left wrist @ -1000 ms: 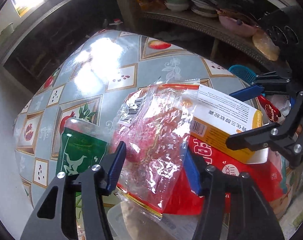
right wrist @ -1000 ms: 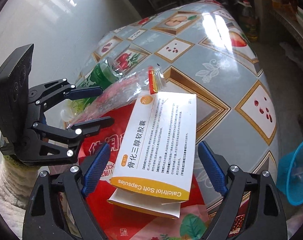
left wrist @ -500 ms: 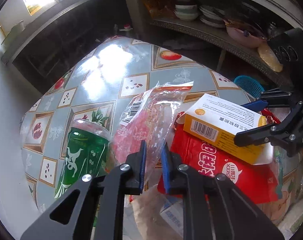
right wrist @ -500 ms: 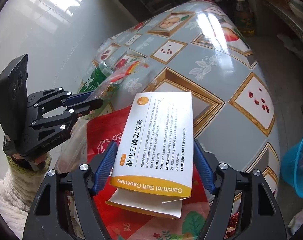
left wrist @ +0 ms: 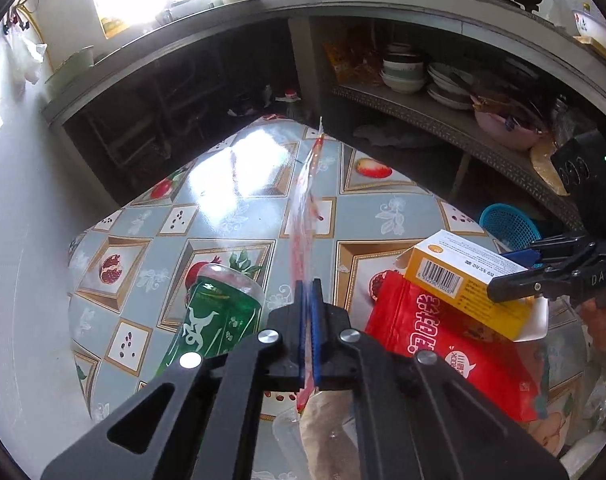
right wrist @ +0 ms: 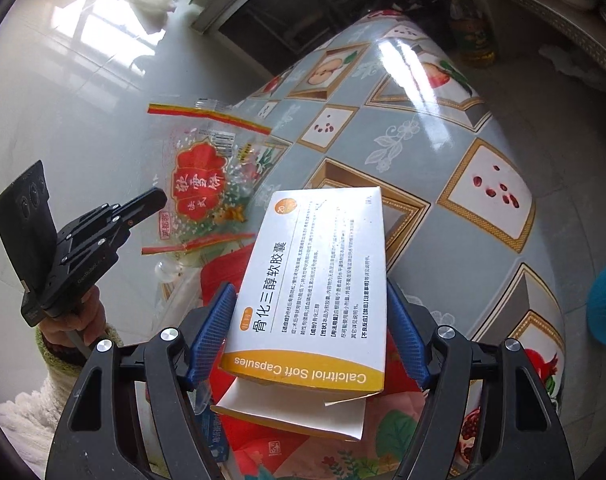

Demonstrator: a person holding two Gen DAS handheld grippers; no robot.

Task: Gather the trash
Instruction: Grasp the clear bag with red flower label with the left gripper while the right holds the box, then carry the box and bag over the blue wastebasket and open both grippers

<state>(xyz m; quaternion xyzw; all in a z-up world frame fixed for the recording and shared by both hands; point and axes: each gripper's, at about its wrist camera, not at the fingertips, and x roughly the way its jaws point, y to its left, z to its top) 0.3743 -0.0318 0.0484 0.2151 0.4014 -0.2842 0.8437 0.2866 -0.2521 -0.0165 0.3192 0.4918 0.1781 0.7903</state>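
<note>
The left gripper is closed tight on a clear plastic bag with red print, and the bag stands up from the pads, lifted above the table. The right gripper presses its two blue pads on the sides of a white and orange box marked "Calcitriol Soft Capsules", and the box is held over a red pouch that lies on the table. A green bottle lies on its side on the table, to the left of the red pouch. A blue basket is beyond the box, past the table edge. Behind the table a dark shelf carries bowls and plates.
</note>
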